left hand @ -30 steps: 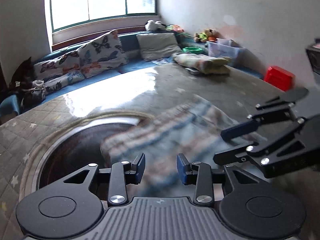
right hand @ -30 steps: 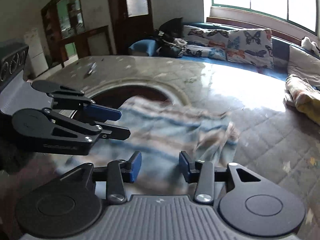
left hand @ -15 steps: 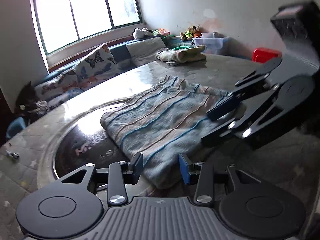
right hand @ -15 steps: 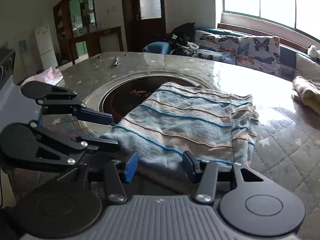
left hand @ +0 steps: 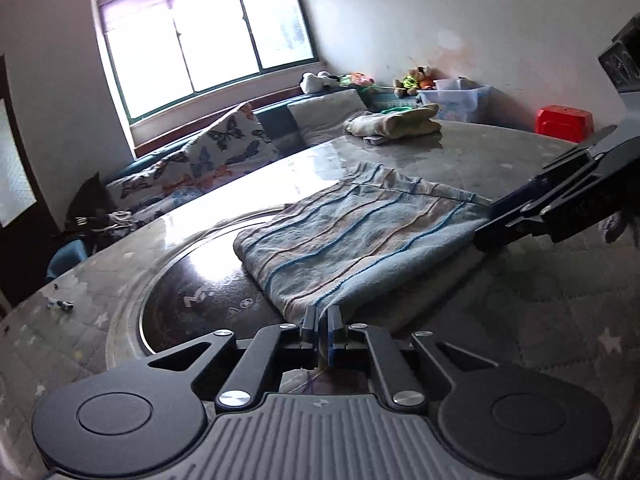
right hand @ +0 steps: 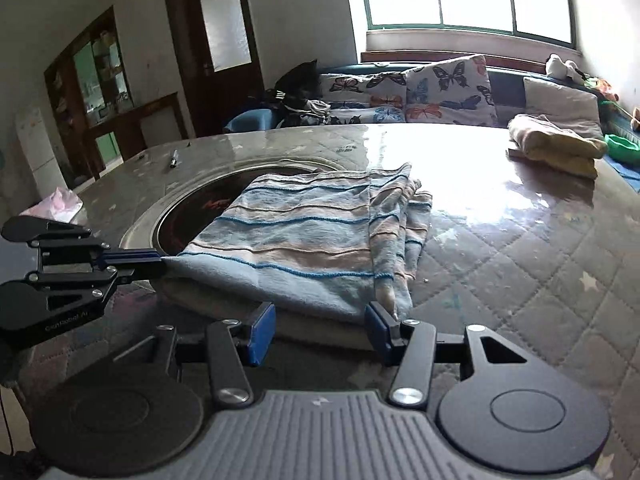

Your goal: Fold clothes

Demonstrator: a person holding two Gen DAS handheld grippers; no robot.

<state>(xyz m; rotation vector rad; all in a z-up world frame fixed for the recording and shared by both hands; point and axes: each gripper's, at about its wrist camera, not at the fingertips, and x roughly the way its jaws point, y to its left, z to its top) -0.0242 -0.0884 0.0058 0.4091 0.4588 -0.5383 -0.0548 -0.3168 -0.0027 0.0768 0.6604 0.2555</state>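
While the left tool (left hand: 321, 326) is pinched tight on the near corner of the striped garment (left hand: 352, 236) lying partly folded on the desk (right hand: 520, 240), the right tool (right hand: 320, 330) sits half-open around its near edge, so more folds look left.

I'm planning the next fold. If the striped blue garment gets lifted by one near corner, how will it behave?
The striped garment will probably hang limp: its layers already sag and wrinkle at the right edge. It looks light, since the left gripper pinches only a thin corner. On the glossy table it may slide rather than stay put.
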